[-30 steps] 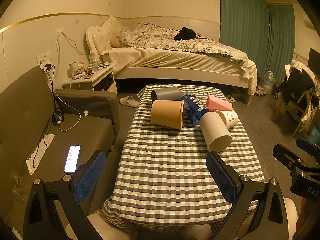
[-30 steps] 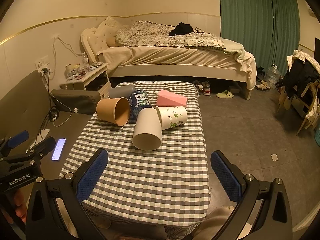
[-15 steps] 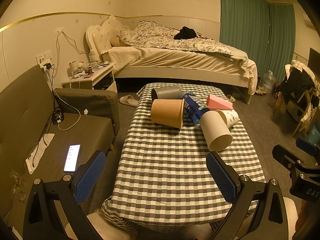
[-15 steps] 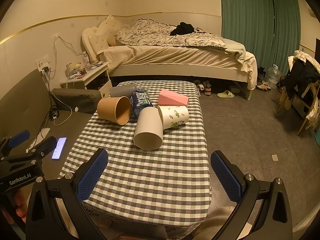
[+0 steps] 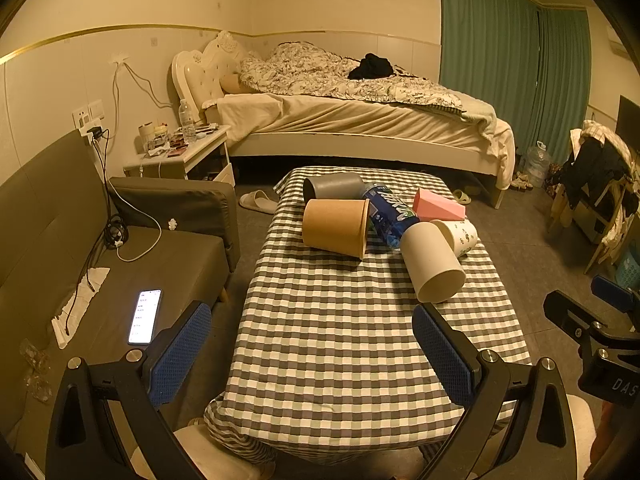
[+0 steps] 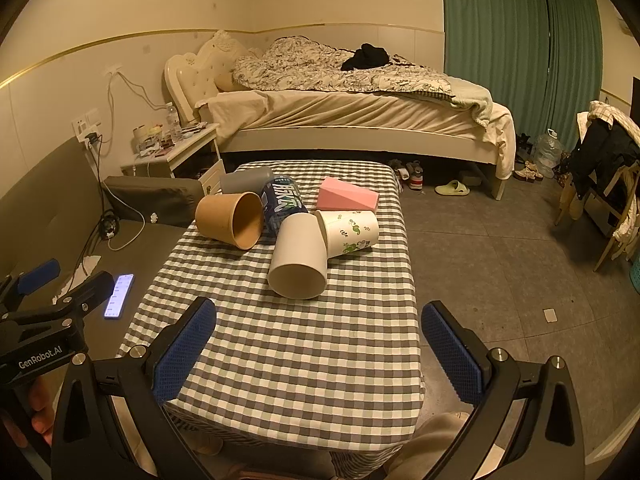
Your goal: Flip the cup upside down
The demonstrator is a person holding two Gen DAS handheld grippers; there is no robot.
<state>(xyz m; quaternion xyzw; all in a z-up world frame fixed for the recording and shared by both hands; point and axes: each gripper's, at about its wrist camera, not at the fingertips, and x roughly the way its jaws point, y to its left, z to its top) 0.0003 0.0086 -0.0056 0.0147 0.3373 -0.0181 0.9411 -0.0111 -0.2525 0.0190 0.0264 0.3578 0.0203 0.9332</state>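
Note:
Several cups lie on their sides on a checked tablecloth (image 5: 340, 344) (image 6: 304, 360). A plain white cup (image 5: 432, 266) (image 6: 300, 258) is nearest, its mouth toward me. A brown cup (image 5: 336, 227) (image 6: 230, 220), a grey cup (image 5: 332, 186) (image 6: 244, 179) and a leaf-printed white cup (image 5: 460, 236) (image 6: 352, 230) lie around it. My left gripper (image 5: 312, 352) hangs open above the near table edge, well short of the cups. My right gripper (image 6: 318, 350) is open too, empty, in line with the plain white cup.
A dark blue package (image 5: 386, 212) (image 6: 282, 202) and a pink block (image 5: 438, 208) (image 6: 348, 199) lie among the cups. A sofa with a lit phone (image 5: 145, 316) (image 6: 119, 295) is at the left. A bed (image 5: 360, 120) stands behind; bare floor (image 6: 500, 260) is to the right.
Both views have shifted only slightly; the cups sit marginally nearer. Nothing on the table has moved and both grippers stay open.

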